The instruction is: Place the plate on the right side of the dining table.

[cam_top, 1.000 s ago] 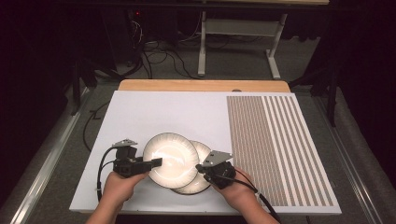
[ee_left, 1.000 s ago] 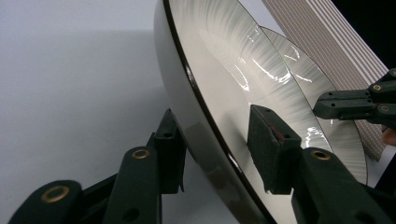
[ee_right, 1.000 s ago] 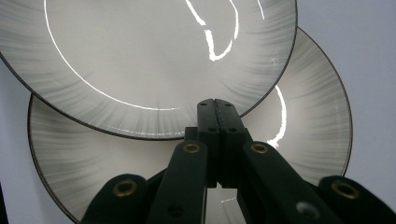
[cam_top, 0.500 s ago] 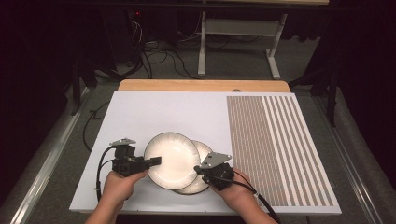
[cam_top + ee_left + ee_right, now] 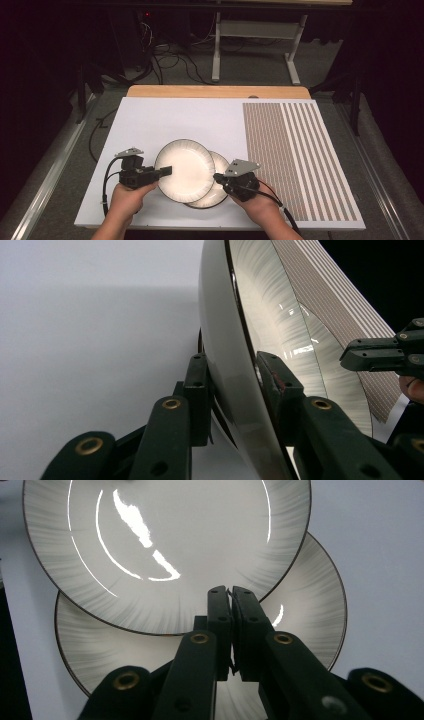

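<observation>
White plates (image 5: 184,167) with grey streaks, dark rims.

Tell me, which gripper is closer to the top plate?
Left. The left gripper has its jaws around the top plate's left rim, and they have just been closing on it. The right gripper, jaws shut, sits by its right edge, over the bottom plate.

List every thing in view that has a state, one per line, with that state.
Top plate: upright-facing, overlapping the bottom plate, its left rim between the left gripper's jaws.
Bottom plate: flat on the mat, partly covered by the top plate.
Left gripper: jaws just closing, pads on the top plate's rim.
Right gripper: shut, empty, over the bottom plate.
Mat: flat on the table.
</observation>
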`<action>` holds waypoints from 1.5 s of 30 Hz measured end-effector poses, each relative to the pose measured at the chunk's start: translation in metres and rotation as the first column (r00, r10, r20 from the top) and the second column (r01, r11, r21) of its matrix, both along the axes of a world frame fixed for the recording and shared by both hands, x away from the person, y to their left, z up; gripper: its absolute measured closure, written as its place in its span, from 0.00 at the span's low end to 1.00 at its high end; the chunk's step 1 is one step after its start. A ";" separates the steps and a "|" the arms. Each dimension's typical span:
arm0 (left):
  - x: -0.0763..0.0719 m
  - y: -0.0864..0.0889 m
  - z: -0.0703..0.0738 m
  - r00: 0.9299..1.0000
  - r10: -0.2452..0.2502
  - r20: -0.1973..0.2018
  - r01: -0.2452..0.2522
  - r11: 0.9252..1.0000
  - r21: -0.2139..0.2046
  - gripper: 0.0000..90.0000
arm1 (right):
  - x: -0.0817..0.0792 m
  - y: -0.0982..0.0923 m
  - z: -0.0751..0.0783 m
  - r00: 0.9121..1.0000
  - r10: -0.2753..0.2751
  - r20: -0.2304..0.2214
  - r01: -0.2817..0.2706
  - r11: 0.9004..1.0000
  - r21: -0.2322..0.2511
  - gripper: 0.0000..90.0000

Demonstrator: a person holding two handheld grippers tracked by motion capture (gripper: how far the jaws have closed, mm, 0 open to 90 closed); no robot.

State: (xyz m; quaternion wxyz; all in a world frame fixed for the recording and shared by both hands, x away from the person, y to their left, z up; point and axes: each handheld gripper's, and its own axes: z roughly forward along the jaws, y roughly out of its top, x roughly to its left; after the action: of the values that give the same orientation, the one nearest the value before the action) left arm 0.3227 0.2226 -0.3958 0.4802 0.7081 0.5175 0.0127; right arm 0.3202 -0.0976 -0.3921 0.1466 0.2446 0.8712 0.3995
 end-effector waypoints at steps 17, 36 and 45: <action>-0.008 -0.001 0.009 0.991 -0.011 0.131 0.014 1.000 -0.016 0.83 | 0.000 -0.036 0.014 0.998 -0.065 0.017 0.064 0.996 0.057 0.85; -0.023 -0.017 0.022 0.946 -0.058 0.320 0.028 0.995 0.097 0.86 | -0.001 -0.080 0.030 0.988 -0.149 0.052 0.136 0.972 0.191 0.55; -0.030 -0.026 0.026 0.922 -0.096 0.376 0.035 0.986 0.166 0.86 | -0.005 -0.100 0.034 0.982 -0.169 0.083 0.144 0.958 0.247 0.40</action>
State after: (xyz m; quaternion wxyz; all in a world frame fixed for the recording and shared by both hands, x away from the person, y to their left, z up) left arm 0.2932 0.1964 -0.3694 0.5151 0.7443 0.3874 0.1749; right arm 0.3147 -0.1972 -0.3576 0.1916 0.3078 0.7857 0.5012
